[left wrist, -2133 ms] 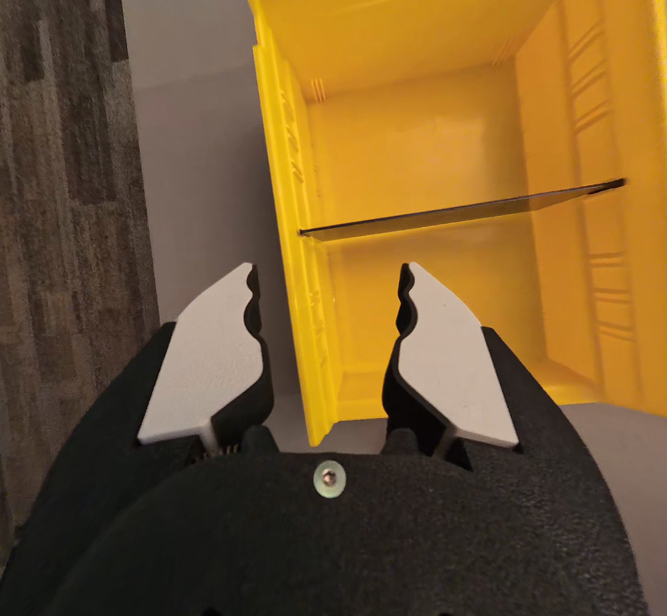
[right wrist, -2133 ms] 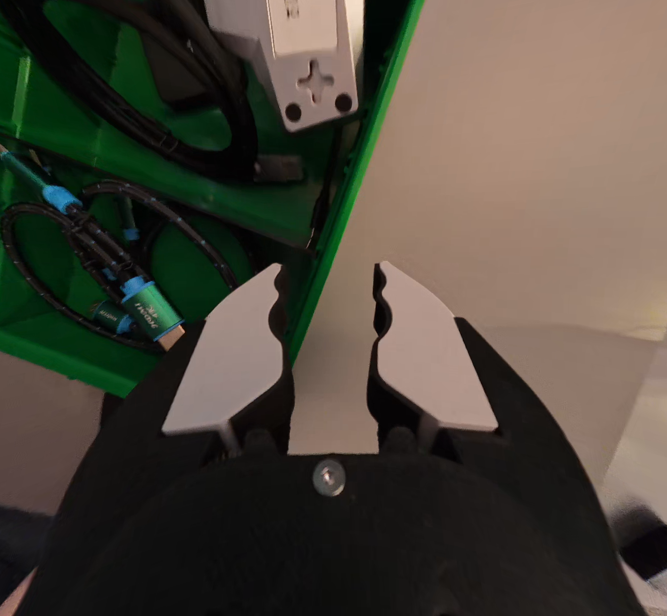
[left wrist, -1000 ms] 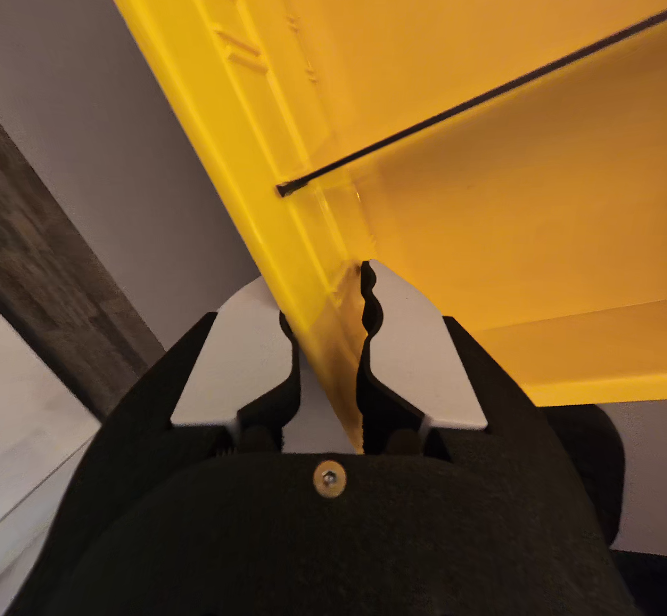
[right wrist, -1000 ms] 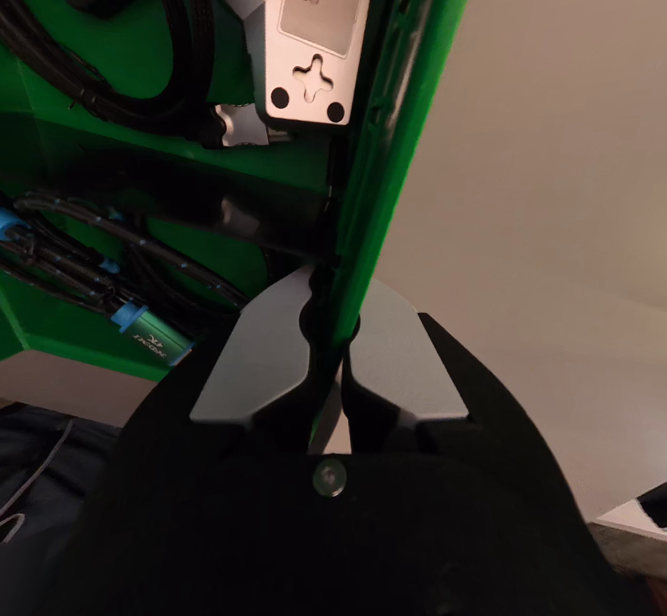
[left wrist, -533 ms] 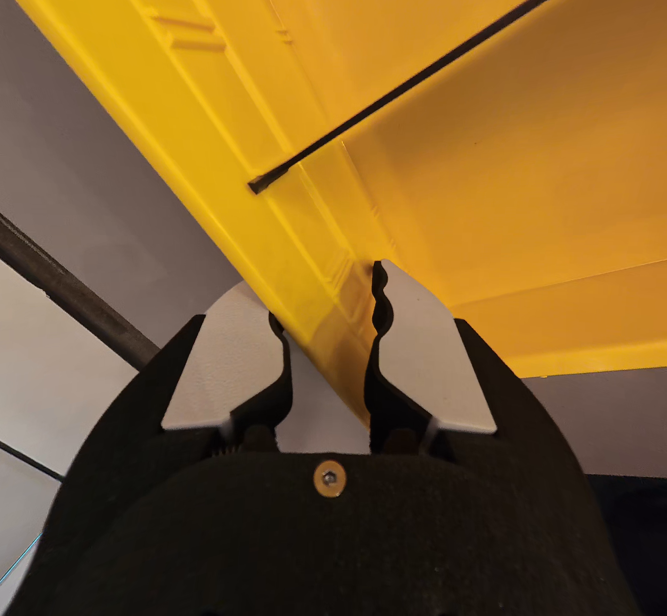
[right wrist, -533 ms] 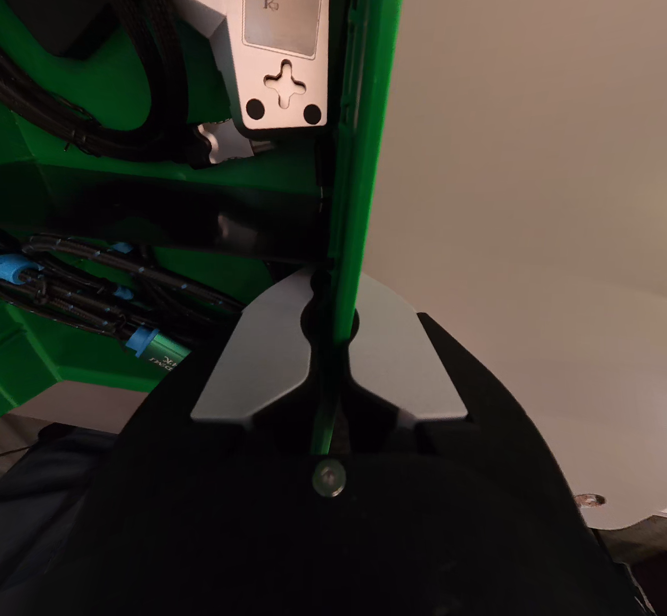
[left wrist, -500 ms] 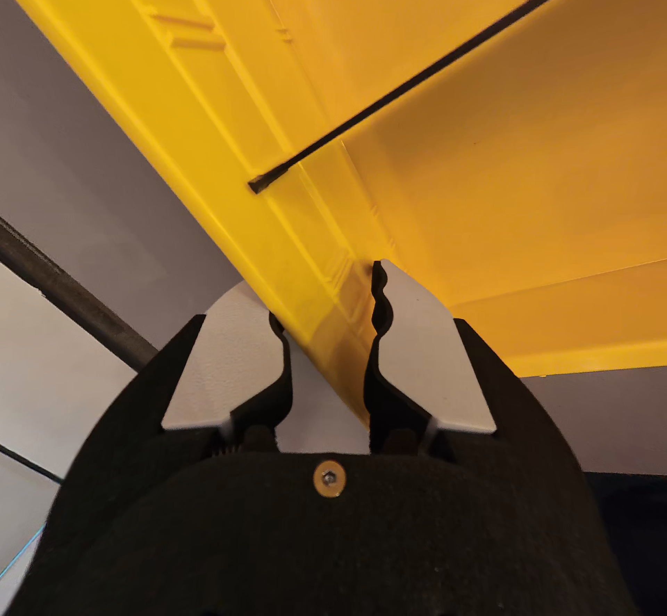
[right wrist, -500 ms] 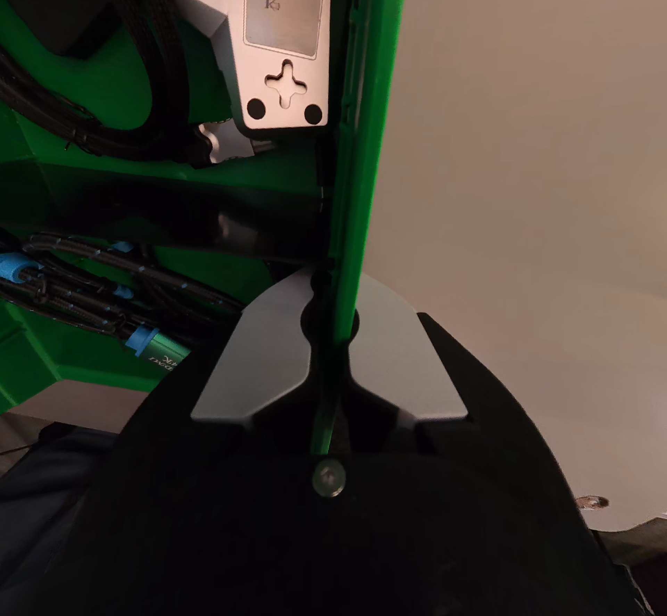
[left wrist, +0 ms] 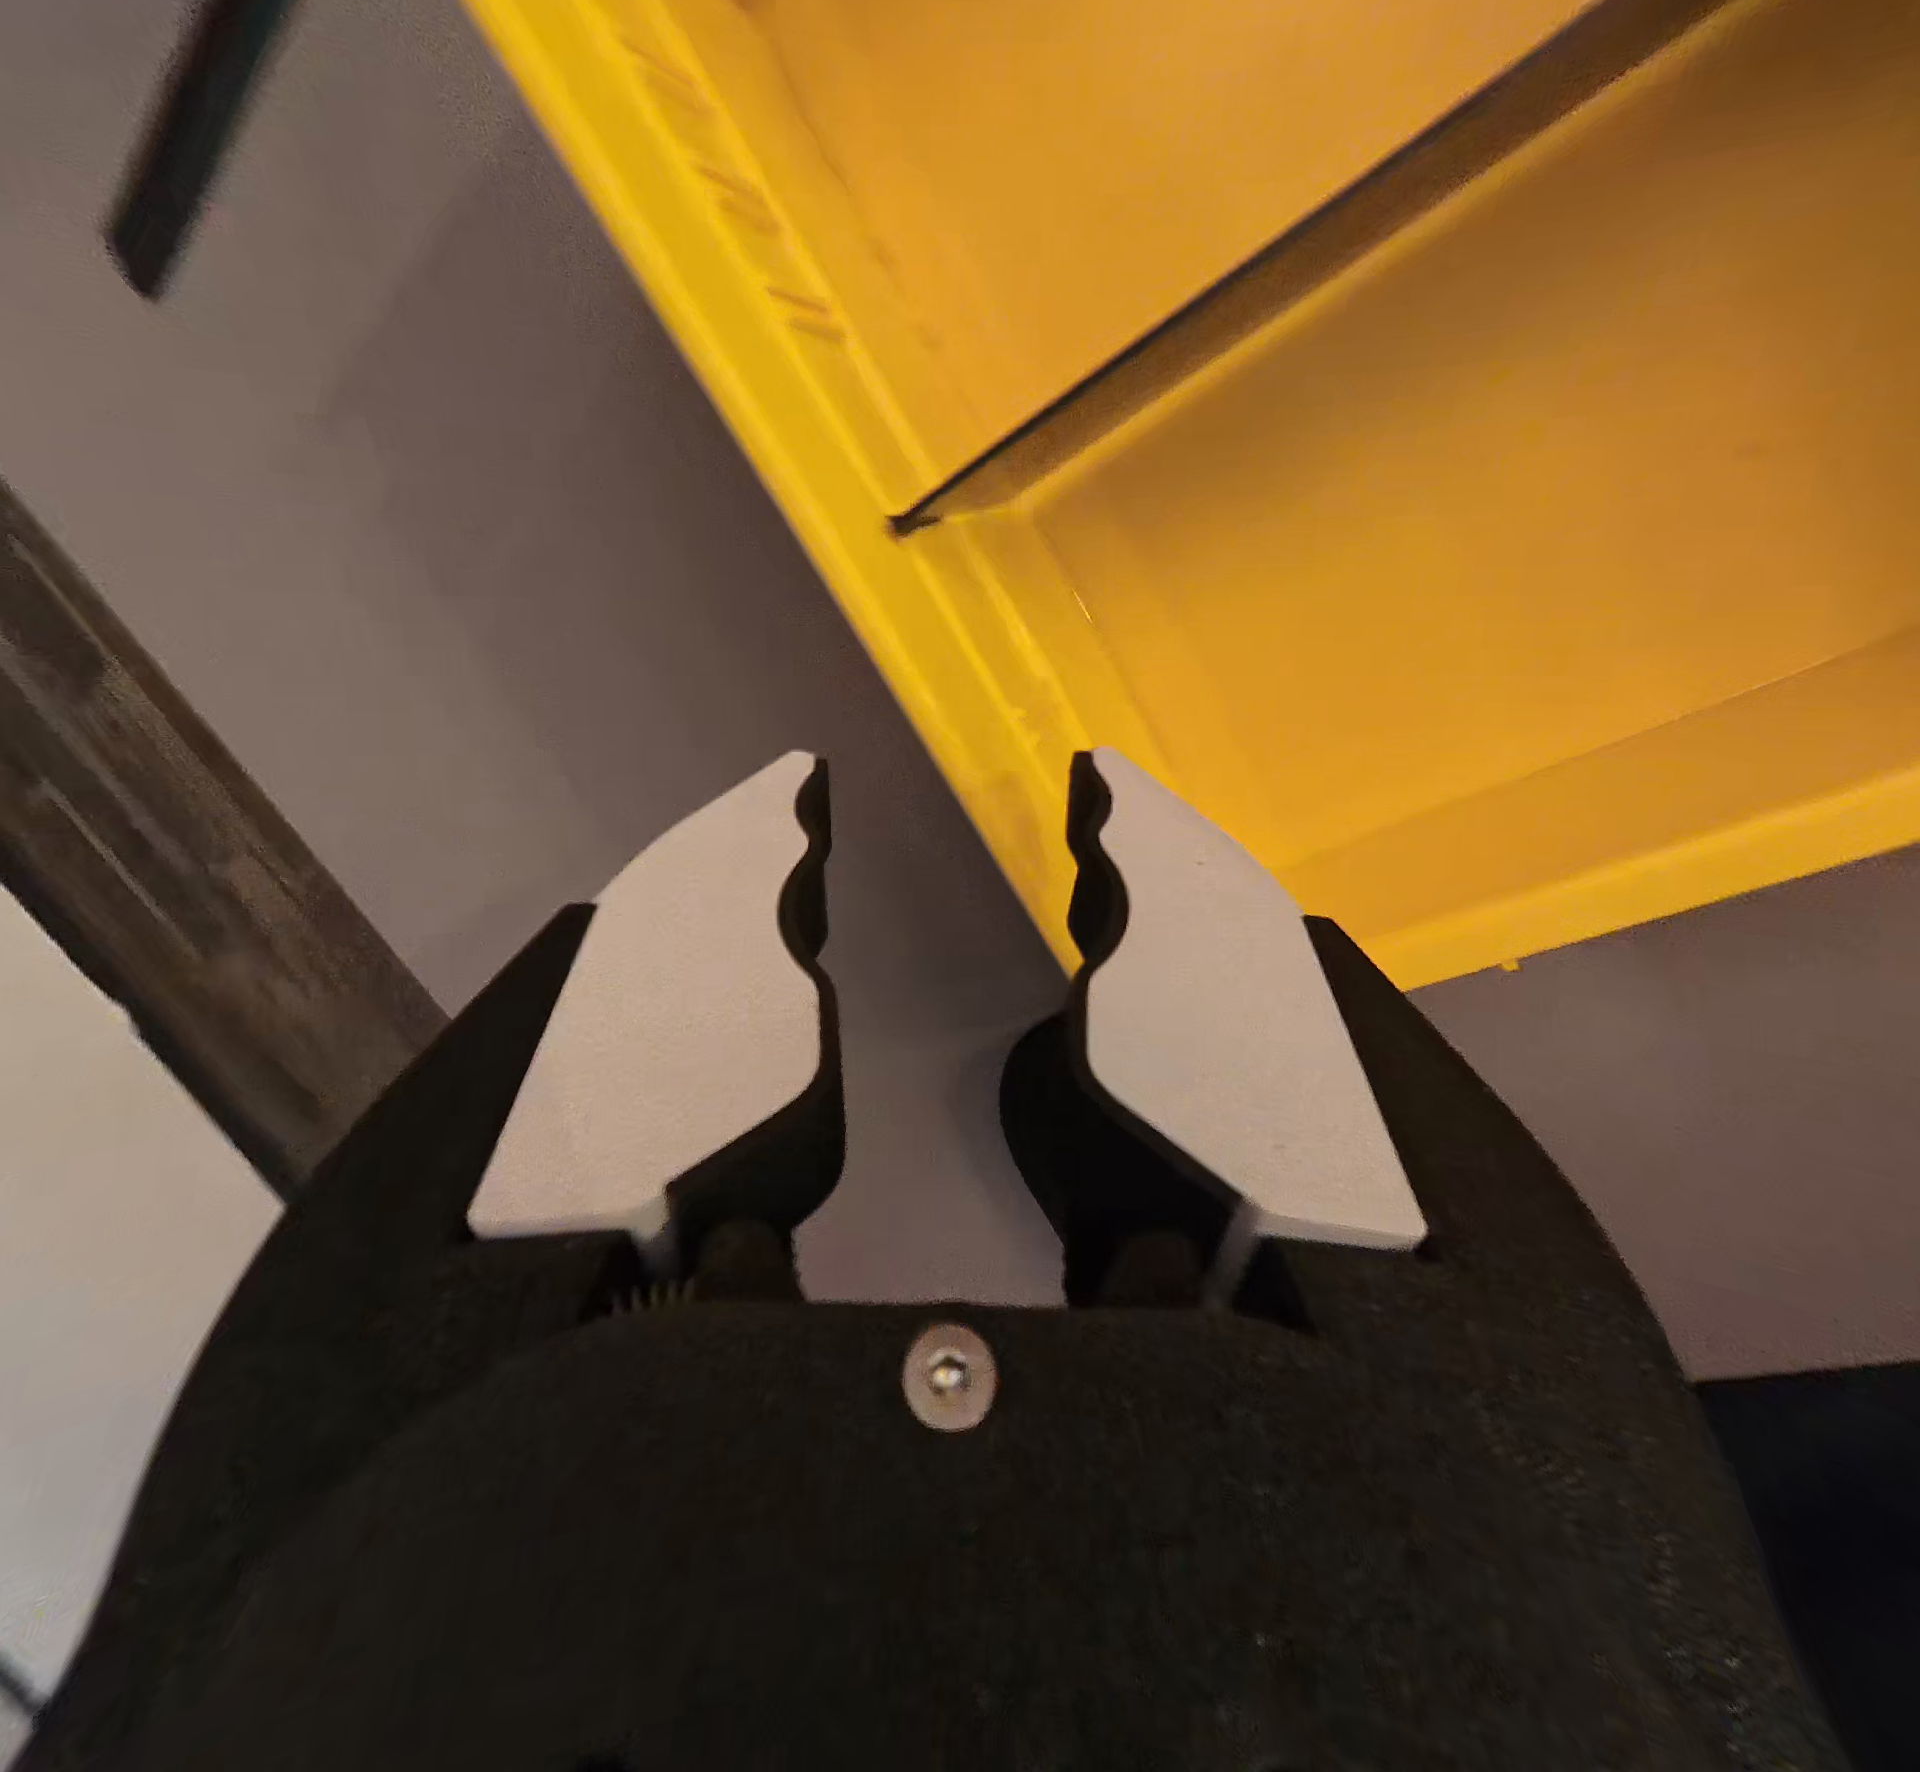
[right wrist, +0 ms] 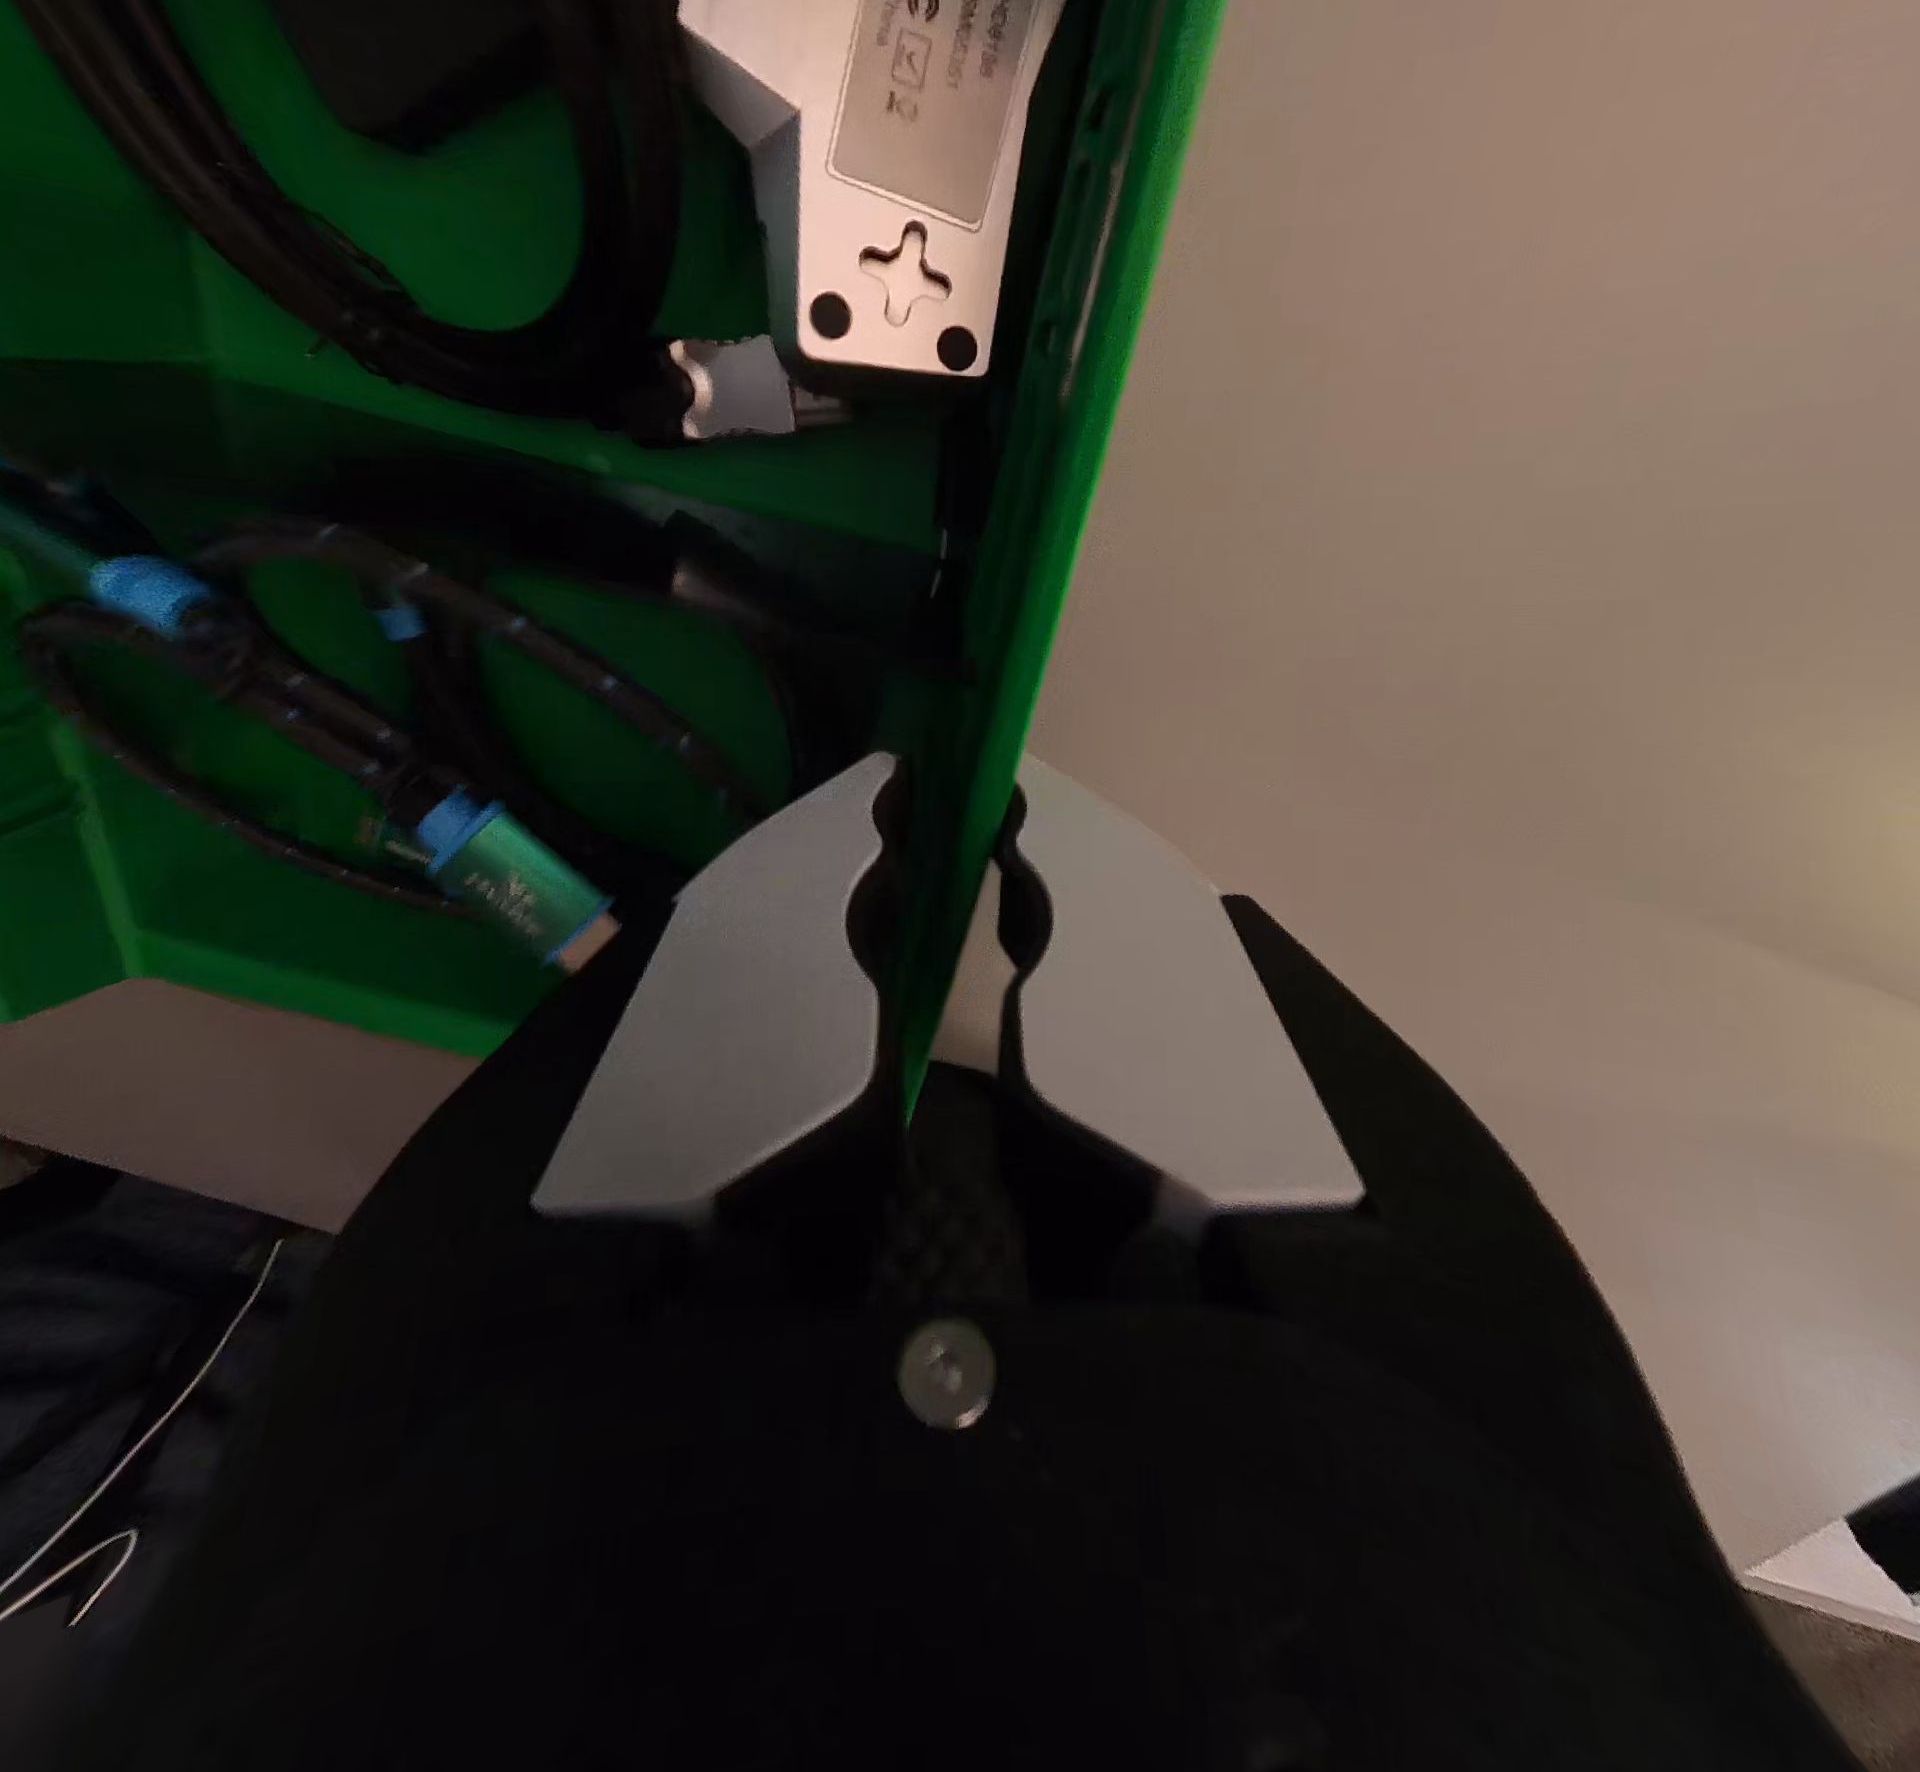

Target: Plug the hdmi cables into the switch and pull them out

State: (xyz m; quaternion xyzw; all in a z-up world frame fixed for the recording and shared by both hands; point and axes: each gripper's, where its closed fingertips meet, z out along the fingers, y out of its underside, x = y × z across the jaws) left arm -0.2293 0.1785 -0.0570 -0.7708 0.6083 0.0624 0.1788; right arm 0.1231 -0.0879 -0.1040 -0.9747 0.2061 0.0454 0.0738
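Since half a second ago the left gripper has let go of the yellow bin: its fingers, then straddling the bin's side wall, now stand apart with bare grey table between them, and the wall's corner lies just off the right fingertip. That bin fills the upper right of the left wrist view, with a thin dark divider crossing it; both compartments seen are bare. A dark strip runs down the left edge of the frame.

In the right wrist view the right gripper is closed on the side wall of the green bin, one finger inside and one outside, much as it was half a second ago. The wall runs up the centre of the frame. At upper centre, inside the bin, the silver switch leans against that wall, underside toward the camera. Black braided hdmi cables coil in the left half, and one green metal plug with a blue collar lies at centre left, near the left finger.

Nothing is plugged in yet. The cables look limp and springy, so the rigid plug shell is probably the place to grip, across its flat faces. The switch seems light and smooth and may slide unless it is braced.
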